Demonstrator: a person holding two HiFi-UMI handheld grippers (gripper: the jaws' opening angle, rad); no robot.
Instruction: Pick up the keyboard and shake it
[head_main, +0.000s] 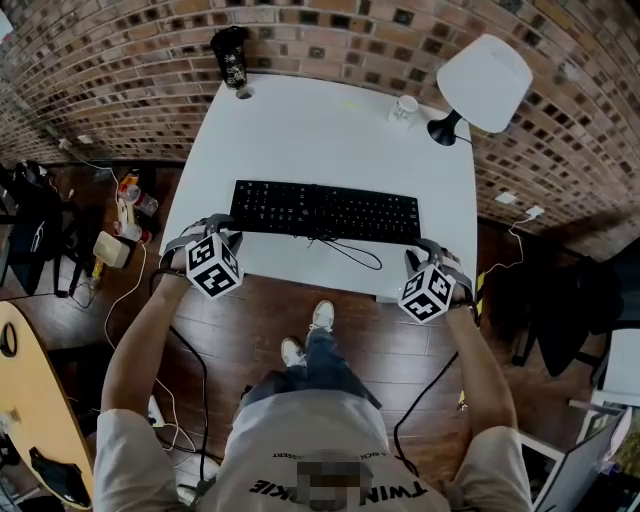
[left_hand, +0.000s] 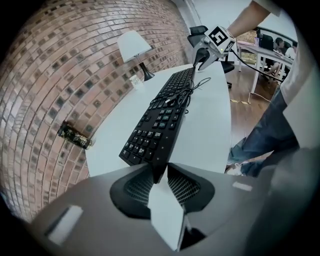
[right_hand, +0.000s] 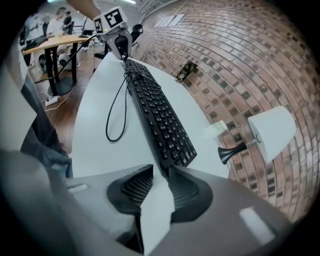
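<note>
Head view: black keyboard (head_main: 325, 212) is lying flat near the front edge of the white desk (head_main: 330, 130), its cable (head_main: 350, 250) looping toward the person. The left claw (head_main: 228, 228) is meeting the keyboard's left end and the right claw (head_main: 422, 248) its right end. A white lamp (head_main: 483, 82), a small cup (head_main: 405, 107) and a dark can (head_main: 231, 55) are standing well apart at the back of the desk. Left gripper view: the left claw (left_hand: 160, 182) is closing narrowly on the near corner of the keyboard (left_hand: 160, 120), both pads appearing to bear on its thin edge, and the far claw (left_hand: 205, 52) is showing at the opposite end. Right gripper view: the right claw (right_hand: 159, 182) is gripping the other end of the keyboard (right_hand: 160, 120) in the same way, with the cable (right_hand: 117, 107) trailing loose over the desk. Step in hand, as judged: the grasp is being secured before the lift. Handling notes: both grips are sitting on slim corners, so each claw should be seating deeper and pinching firmly. The two ends should be rising together and level, as uneven lifting would be twisting the board out of the pads. The shake should be staying short, and the cable should be kept clear of snagging.
</note>
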